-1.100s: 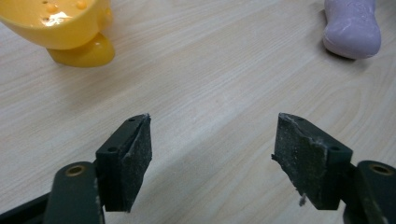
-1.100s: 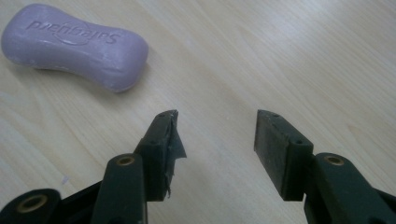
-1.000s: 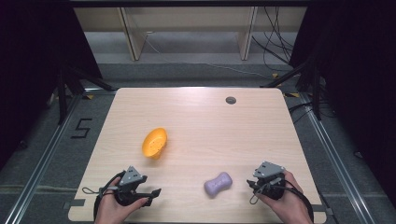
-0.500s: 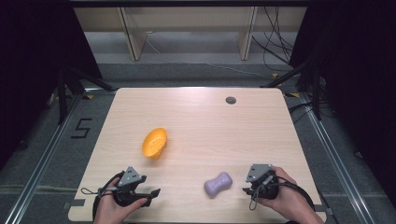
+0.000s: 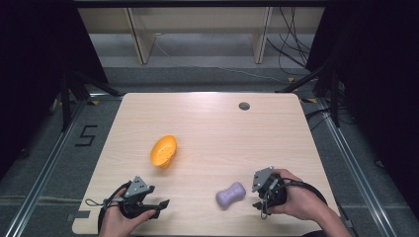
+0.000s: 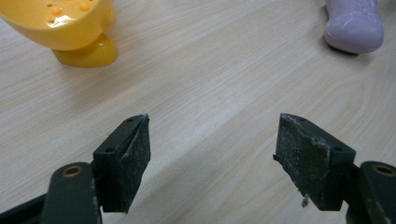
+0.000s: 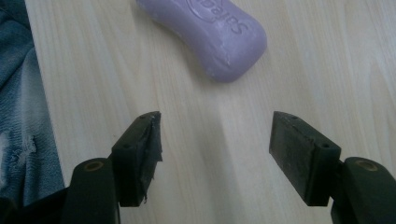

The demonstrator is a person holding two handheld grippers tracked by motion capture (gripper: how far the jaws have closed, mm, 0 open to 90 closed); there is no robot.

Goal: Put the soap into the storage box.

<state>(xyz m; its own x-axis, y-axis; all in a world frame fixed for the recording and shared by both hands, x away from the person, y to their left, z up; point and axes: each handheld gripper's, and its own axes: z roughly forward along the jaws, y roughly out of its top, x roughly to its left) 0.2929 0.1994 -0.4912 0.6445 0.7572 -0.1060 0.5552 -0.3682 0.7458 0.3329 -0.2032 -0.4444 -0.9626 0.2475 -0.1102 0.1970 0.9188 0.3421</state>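
Soap, a purple bar, lies flat near the table's front edge, just left of the right gripper, whose jaws stand wide apart and empty with the bar just ahead of them in the right gripper view. A good grasp would bring the 2 jaws across the bar's narrow waist, low to the wood, then close gently since soap likely slips. The left gripper, also spread and empty, waits at the front-left corner near the orange dish.

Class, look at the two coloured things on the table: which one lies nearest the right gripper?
The purple soap bar, just left of the right gripper and ahead of its open jaws. The orange dish sits farther off, nearer the left side.
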